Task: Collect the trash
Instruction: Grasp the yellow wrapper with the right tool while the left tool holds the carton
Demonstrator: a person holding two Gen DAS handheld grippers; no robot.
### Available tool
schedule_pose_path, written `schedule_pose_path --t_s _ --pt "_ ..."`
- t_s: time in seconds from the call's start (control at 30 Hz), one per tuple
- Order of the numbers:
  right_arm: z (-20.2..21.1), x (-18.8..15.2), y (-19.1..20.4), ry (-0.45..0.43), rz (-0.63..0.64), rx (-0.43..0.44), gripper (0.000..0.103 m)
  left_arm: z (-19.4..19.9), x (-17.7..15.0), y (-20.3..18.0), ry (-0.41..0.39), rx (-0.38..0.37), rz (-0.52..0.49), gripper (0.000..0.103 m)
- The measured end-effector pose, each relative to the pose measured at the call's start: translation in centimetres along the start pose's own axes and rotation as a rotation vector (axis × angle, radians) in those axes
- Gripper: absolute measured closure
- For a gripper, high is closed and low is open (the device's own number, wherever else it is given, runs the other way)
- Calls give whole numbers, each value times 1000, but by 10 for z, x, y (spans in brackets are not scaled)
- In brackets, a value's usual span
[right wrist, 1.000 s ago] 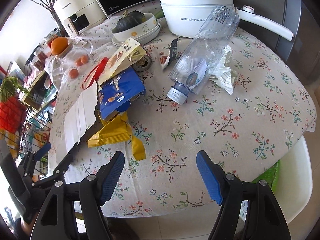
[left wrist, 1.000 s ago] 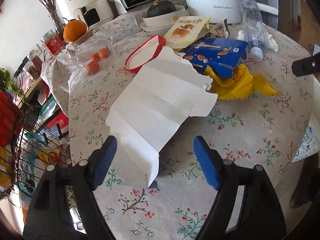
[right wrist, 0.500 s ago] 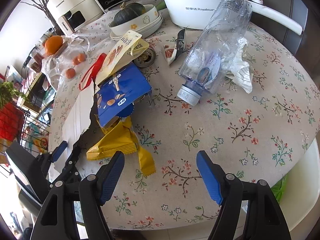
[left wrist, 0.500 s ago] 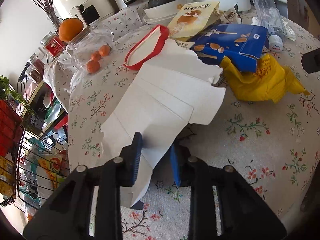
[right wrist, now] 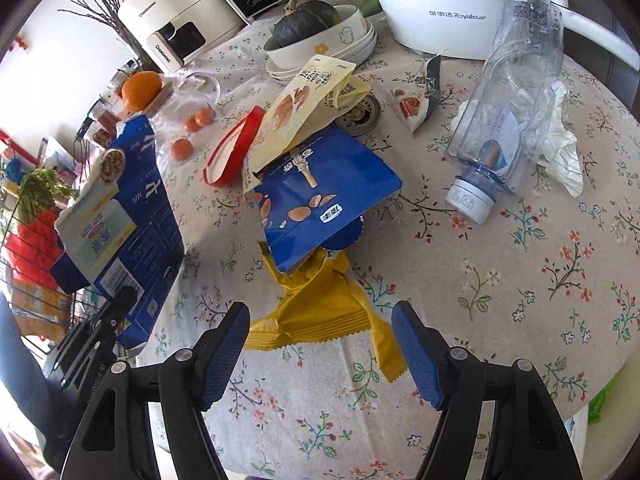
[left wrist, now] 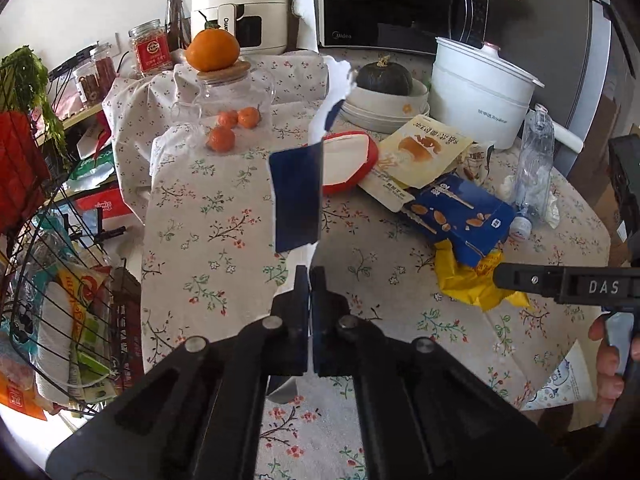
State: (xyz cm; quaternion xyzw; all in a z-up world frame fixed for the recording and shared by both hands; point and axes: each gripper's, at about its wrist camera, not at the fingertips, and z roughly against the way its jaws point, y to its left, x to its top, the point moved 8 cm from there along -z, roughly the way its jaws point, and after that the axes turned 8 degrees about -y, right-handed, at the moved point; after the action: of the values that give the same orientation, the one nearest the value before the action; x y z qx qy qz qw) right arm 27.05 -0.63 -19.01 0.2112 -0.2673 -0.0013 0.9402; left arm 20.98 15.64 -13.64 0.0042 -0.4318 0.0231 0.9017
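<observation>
— Floral tablecloth (left wrist: pixel 224 236) fills the left wrist view?
— Yes. Left gripper (left wrist: pixel 309 280) is clamped on the flattened blue carton (left wrist: pixel 297 196), held upright and edge-on, blocking the red-rimmed lid (left wrist: pixel 352 160).
— And the right wrist view?
— Right gripper (right wrist: pixel 320 344) gapes over the yellow wrapper (right wrist: pixel 320 304); blue snack bag (right wrist: pixel 320 188) and plastic bottle (right wrist: pixel 512 92) lie beyond.

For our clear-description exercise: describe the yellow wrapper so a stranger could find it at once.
Start at the white pot at the table's far edge and come toward the near edge, past the blue snack bag. The yellow wrapper lies partly under that bag, the only plain yellow, crumpled thing there.
</observation>
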Motion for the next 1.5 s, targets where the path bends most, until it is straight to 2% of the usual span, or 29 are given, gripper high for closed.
schedule_pose_path --t_s 0.13,0.2,0.23,0.27,0.37,0.57,0.67,0.7,0.93,1.03,1.07,1.1,1.13,1.17,1.2,1.47,1.5 --pt "-14 -2 6 19 45 -29 39 10 -3 -5 26 -63 78 102" --pt "-22 -7 6 47 66 -48 56 14 -3 -8 27 -78 85 102" --pt "-26 -11 5 63 75 -55 62 16 -3 -10 25 -81 85 102" --pt "-29 -14 4 76 82 -62 73 18 -3 -9 23 -85 89 102" --pt "-27 -14 5 71 82 -50 77 22 -1 -9 24 -99 105 102" --pt "4 -11 14 29 137 -9 94 30 1 -11 26 -137 144 102" --pt "19 -9 15 13 152 6 97 33 -1 -14 32 -152 156 102" --pt "23 -9 14 10 153 8 102 33 -1 -15 36 -160 163 102" --pt "49 -8 -1 -18 147 2 102 40 -2 -24 39 -189 171 102" --pt "53 -12 -10 -10 137 6 98 42 -3 -26 47 -191 173 102" --pt "53 -14 -13 3 130 7 92 43 -4 -26 51 -188 174 102" --pt "52 -17 -14 14 124 7 78 43 -6 -26 56 -186 174 102" --pt "51 -19 -15 18 118 5 69 42 -7 -26 60 -182 173 102" --pt "50 -21 -15 19 115 3 52 42 -8 -25 64 -178 172 102" --pt "50 -23 -14 22 118 4 47 41 -8 -24 66 -175 171 102" --pt "18 -49 14 110 219 14 48 39 -14 -17 80 -159 170 102" --pt "12 -53 15 122 240 -1 54 38 -16 -16 87 -157 170 102"
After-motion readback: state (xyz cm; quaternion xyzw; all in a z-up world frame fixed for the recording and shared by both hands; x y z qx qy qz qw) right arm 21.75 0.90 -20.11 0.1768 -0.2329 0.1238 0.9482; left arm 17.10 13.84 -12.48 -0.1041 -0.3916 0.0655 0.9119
